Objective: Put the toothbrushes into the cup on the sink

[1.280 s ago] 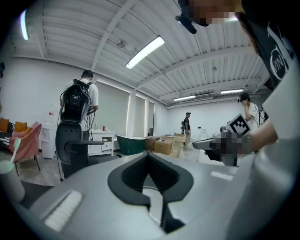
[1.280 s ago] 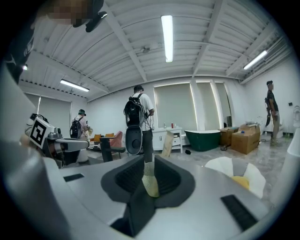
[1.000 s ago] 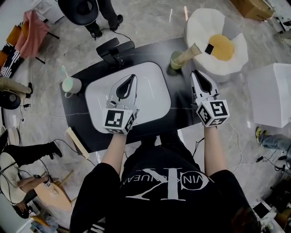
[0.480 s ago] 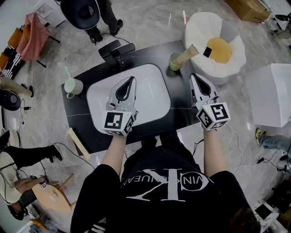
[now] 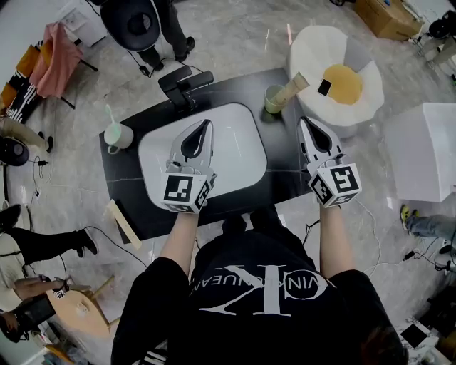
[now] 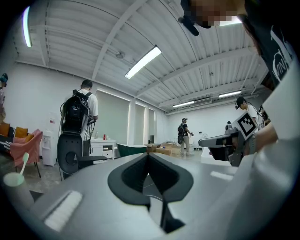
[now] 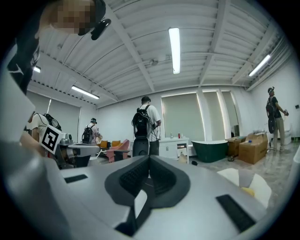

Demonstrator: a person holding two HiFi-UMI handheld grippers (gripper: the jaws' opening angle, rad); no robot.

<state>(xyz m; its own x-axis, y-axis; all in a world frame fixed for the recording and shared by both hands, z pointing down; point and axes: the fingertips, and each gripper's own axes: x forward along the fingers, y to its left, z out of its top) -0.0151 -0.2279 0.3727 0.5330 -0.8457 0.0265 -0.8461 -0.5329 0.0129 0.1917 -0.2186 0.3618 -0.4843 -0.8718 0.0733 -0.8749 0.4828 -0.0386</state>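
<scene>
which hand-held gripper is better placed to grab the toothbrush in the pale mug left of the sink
Left. The left hand-held gripper is over the sink, nearer the mug with the toothbrush; the right hand-held gripper sits beyond the sink's far side. Both are shut.

Looked like a big open recording hall, not a real bathroom: ribbed white ceiling (image 6: 89,42) with long fluorescent tube lights (image 7: 174,49), grey marbled floor (image 5: 235,36), brown cardboard boxes (image 5: 388,16), dark green bathtub (image 7: 209,150), backpacked person (image 7: 145,126), free-standing black worktop (image 5: 281,175) carrying a white sink basin (image 5: 242,153).
</scene>
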